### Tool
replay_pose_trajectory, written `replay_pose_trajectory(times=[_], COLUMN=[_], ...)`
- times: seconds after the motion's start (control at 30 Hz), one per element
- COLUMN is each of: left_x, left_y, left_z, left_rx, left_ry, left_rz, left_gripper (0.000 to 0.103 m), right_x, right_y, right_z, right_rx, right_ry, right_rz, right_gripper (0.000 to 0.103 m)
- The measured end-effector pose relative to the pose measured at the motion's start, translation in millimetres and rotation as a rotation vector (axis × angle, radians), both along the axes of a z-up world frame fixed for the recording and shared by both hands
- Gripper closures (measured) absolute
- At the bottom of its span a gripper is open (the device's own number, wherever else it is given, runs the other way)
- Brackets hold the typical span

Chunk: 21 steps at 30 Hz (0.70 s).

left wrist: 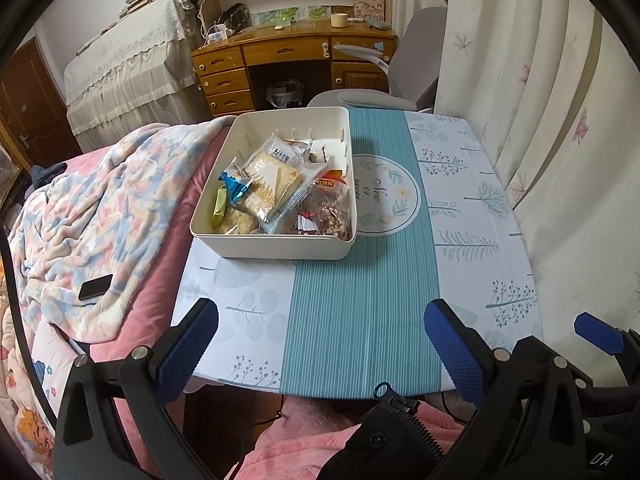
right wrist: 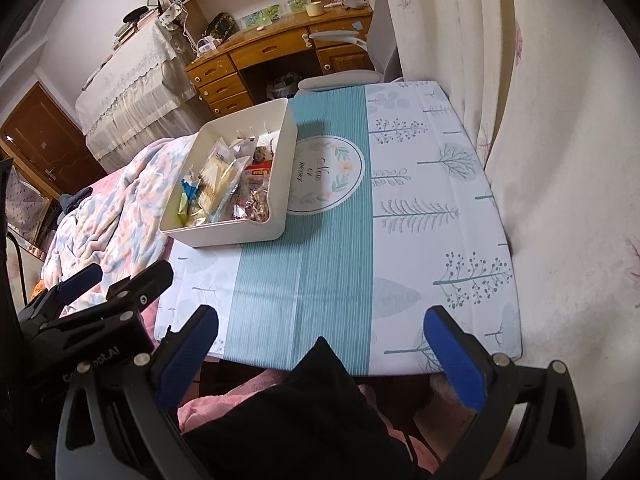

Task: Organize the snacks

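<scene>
Snacks are seen heaped in a cream plastic bin, which sits left of centre in the left wrist view and is set on the left part of the table. Within the bin, from left to right, a green packet, a blue wrapper, a large clear bag of pale wafers and red-printed packets of brown sweets are piled on one another. Slotted ribs are visible along the bin's inner far wall.

The table is covered by a cloth with a teal striped band down the middle, white side panels printed with trees and leaves, and a round emblem partly overlapped by the bin's right edge. At the left of the frame a bed with a floral blanket is shown, a dark phone lying on it. At upper centre a wooden desk with drawers is found, a grey chair just to its right, and pale curtains fill the right side.

Along the bottom of the left wrist view the left gripper is held over the near table edge, its blue-padded fingers spread wide with nothing between them. In the right wrist view the right gripper is posed likewise, fingers wide apart and empty, well short of the bin.
</scene>
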<state>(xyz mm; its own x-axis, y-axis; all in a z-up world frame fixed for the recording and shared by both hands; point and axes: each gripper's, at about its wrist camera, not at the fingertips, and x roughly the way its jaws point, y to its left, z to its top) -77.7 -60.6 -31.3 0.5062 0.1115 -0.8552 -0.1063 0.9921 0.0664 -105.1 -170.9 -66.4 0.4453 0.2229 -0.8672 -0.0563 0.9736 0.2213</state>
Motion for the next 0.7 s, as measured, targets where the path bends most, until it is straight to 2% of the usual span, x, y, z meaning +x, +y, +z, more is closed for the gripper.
replay_pose_trajectory(times=[0.7], left_x=[14], left_y=[-4], left_z=[4], left_rx=[0.002], left_ry=[-0.005], left_rz=[0.006], left_gripper=[0.001], right_x=[18], right_y=[-8], right_z=[-1], right_rx=[-0.004], right_ry=[0.033], right_rz=[-0.001], right_gripper=[0.000])
